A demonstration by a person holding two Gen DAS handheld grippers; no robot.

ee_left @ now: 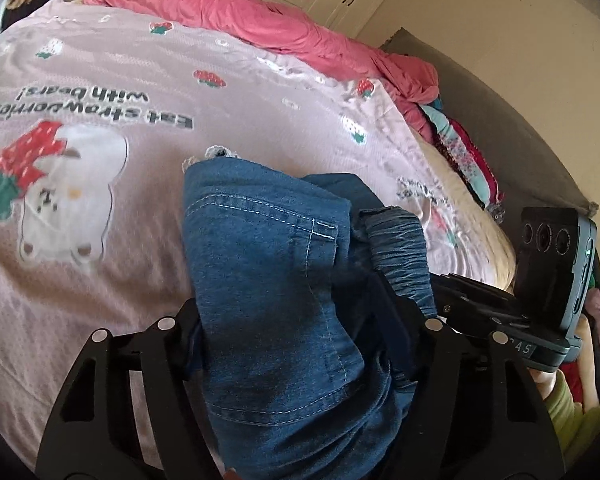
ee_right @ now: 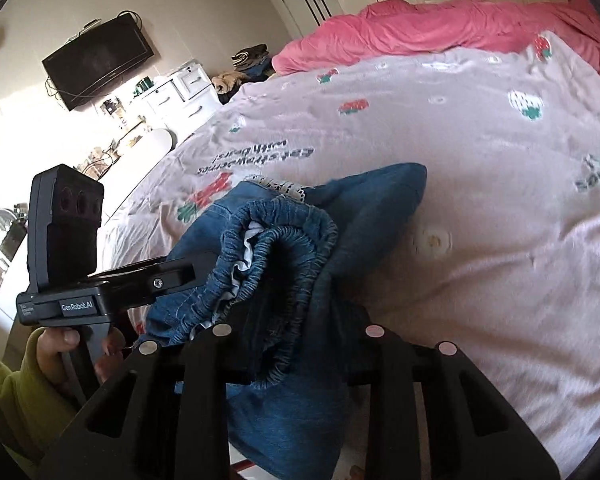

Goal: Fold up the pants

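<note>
- Both hand-held grippers are clamping the same bundle of blue denim pants, lifted over the bed.
- Left hand-held gripper is closing on a thick fold of the denim; the cloth is filling the gap between its black fingers and hiding the fingertips, with a stitched pocket seam lying just ahead of it.
- Right hand-held gripper is pinching the gathered elastic waistband of the pants, its jaws standing narrow with the bunched band pressed between them; a bit of white lining is showing inside the gather.
- In the right wrist view, the left unit is sitting just to the left of the right hand-held gripper, held by a hand in a yellow-green sleeve.
- Below and ahead of both hand-held grippers, a pale pink bedspread printed with strawberries and a bear is covering the bed.
- Far ahead of them, a crumpled pink blanket is lying along the bed's far edge.
- To the right of the left hand-held gripper, a stack of colourful folded clothes is resting at the bed's side.
- Far to the left of the right hand-held gripper, a dark television is hanging on the wall above white drawers.
</note>
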